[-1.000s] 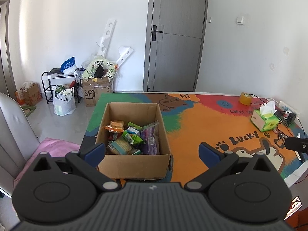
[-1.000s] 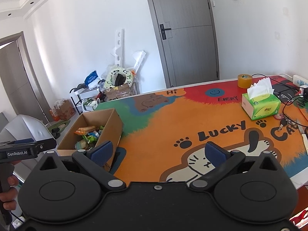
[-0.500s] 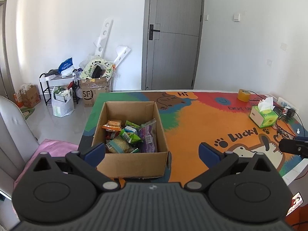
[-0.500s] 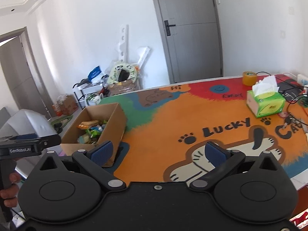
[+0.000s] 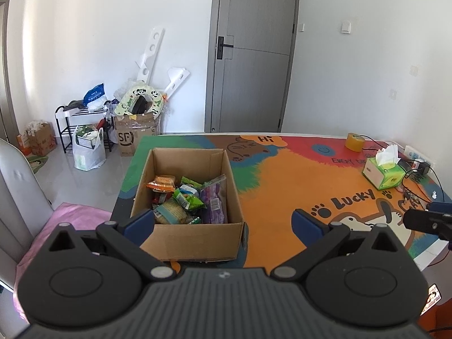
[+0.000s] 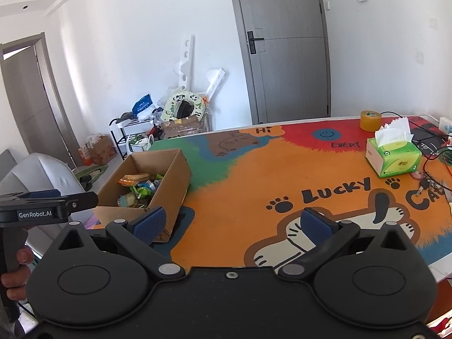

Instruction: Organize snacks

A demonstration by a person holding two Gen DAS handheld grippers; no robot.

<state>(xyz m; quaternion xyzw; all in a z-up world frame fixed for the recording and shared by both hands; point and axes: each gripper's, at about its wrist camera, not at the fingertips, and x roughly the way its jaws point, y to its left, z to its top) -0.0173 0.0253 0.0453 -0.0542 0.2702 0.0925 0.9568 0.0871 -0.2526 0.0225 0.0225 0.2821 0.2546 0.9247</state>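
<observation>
An open cardboard box (image 5: 197,240) (image 6: 172,175) sits at the left end of the colourful table mat (image 5: 288,186) (image 6: 254,186). Inside lie several snack packets: an orange one (image 5: 162,182), green ones (image 5: 188,199) and a purple one (image 5: 216,204). My left gripper (image 5: 223,221) hovers open just in front of the box, nothing between its blue pads. Over the mat's cat drawing, right of the box, my right gripper (image 6: 233,223) is open and empty as well. The left gripper's body (image 6: 48,204) shows at the right wrist view's left edge, held by a hand (image 6: 17,271).
A green tissue box (image 5: 382,173) (image 6: 392,155), a yellow tape roll (image 5: 355,142) (image 6: 370,120), keys (image 6: 428,183) and cables lie at the table's right end. A white chair (image 5: 19,192) stands left of the table. Boxes, bags and a rack (image 5: 84,130) line the far wall by a grey door (image 5: 254,53).
Both grippers have drawn back and risen slightly, so the box and table sit a little farther and lower in view. Both stay open; no snack has moved.
</observation>
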